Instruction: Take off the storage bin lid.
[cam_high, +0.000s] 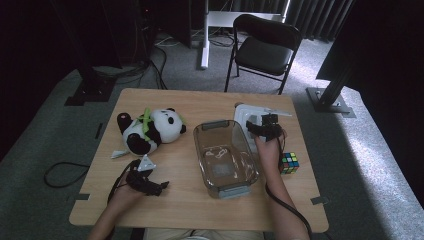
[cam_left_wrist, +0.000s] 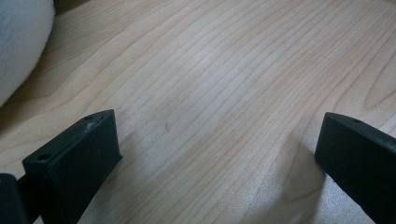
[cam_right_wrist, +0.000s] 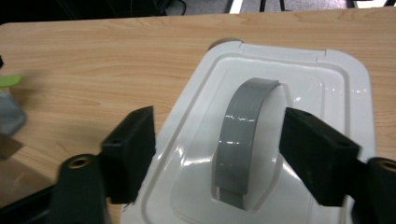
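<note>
White lid with grey handle lies directly under the open right gripper

White lid (cam_right_wrist: 299, 140) rests flat on the table (cam_high: 165, 210), just beside the far right end of the clear container (cam_high: 223, 158). Its grey handle (cam_right_wrist: 243, 140) arches along the line of the right gripper (cam_right_wrist: 219, 154), between the two jaws, which stand spread and do not touch it. The left gripper (cam_left_wrist: 215, 154), also spread and empty, waits over bare wood near the panda toy (cam_high: 150, 131), well apart from the lid.
</note>
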